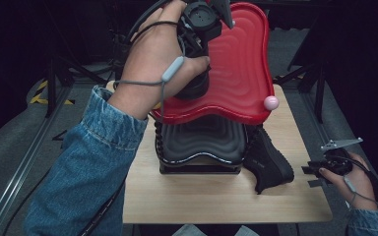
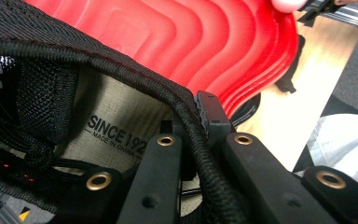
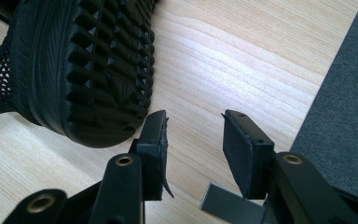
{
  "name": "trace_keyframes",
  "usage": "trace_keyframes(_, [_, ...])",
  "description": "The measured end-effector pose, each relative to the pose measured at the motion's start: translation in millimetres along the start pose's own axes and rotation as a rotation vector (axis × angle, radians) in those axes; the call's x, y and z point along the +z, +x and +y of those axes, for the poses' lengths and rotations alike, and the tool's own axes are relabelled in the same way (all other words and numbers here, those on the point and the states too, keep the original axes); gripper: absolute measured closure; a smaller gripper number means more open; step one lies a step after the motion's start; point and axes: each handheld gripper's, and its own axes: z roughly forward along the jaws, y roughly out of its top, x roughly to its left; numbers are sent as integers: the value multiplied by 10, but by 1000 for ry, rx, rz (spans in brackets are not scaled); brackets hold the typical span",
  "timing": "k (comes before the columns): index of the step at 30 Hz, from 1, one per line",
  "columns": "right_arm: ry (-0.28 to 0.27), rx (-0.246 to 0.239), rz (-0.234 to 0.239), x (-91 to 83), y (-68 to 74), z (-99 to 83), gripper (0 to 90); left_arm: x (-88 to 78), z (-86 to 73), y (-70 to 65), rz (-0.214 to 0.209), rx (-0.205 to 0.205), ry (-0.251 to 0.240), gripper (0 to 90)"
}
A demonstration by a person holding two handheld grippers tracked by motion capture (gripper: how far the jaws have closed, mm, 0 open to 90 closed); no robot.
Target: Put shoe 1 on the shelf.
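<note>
The left arm, in a denim sleeve, reaches forward and up over the worktop, its hand wrapped round the left gripper high above the red tray. That tray sits on a black tray of the same shape. In the left gripper view the jaws are clamped tight on the corded rim of a black shoe, whose insole lettering shows beside them; the shoe seems to hang over the red tray, though the hand hides it from above. The right hand rests low at the worktop's right edge. The right gripper has its jaws partly apart and empty, just beside the sole of a second shoe lying against the black tray. A pink ball sits on the red tray's near corner.
</note>
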Motion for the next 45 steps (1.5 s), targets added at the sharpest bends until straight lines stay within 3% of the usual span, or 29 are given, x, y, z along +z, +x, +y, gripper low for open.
trace_keyframes(9, [12, 0, -3, 44, 11, 1, 607, 110, 22, 40, -16, 2, -12, 873])
trace_keyframes(18, [14, -7, 3, 61, 25, 20, 604, 299, -7, 60, -42, 1, 8, 874])
trace_keyframes(28, [21, -10, 7, 88, 38, 35, 601, 364, 6, 28, -49, -5, -21, 862])
trace_keyframes(31, [18, -16, 6, 86, 41, 40, 600, 384, 11, 7, -69, -1, -18, 859])
trace_keyframes(39, [17, -11, 7, 77, 30, 40, 598, 382, 19, -38, -67, -12, -4, 840])
trace_keyframes(45, [17, -8, 7, 73, 27, 41, 594, 272, -1, -33, -66, -43, -46, 637])
